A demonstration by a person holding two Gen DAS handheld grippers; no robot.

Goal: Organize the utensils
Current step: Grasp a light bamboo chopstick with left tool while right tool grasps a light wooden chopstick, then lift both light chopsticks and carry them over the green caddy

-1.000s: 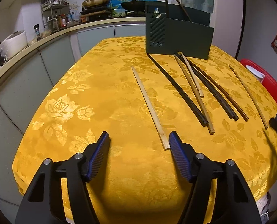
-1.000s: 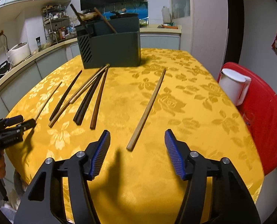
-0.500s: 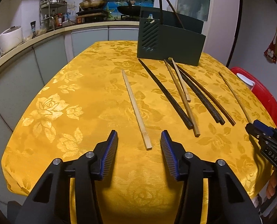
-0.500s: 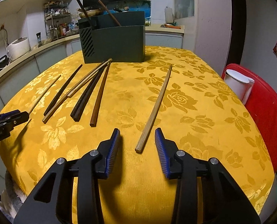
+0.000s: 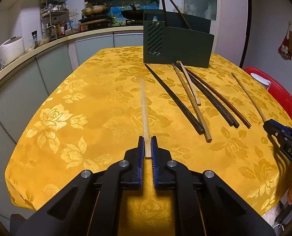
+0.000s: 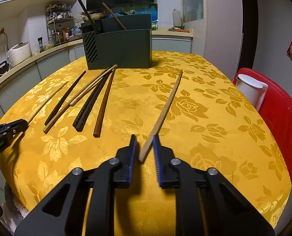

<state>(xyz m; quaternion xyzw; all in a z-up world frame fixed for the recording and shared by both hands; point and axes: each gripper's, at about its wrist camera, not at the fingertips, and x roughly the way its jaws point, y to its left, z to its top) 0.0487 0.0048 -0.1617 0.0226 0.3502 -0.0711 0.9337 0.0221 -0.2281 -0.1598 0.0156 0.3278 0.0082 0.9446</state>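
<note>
My left gripper [image 5: 147, 140] is shut on the near end of a light bamboo chopstick [image 5: 144, 106], which looks blurred and points away over the yellow tablecloth [image 5: 77, 106]. My right gripper [image 6: 144, 140] has its jaws close around the near end of another light chopstick [image 6: 165, 108], with a small gap still showing on the left side. Several dark and light chopsticks [image 6: 91, 102] lie side by side between the two. A dark green utensil holder [image 6: 118, 45] stands at the far end with two chopsticks upright in it.
A red chair with a white container [image 6: 250, 90] stands at the table's right edge. A kitchen counter with a rice cooker [image 6: 18, 51] runs along the left. The left gripper shows at the left edge of the right wrist view [image 6: 4, 129].
Both grippers moved forward and closed in: the left jaws shut on its chopstick, which has shifted; the right jaws narrowed around the end of its chopstick.
</note>
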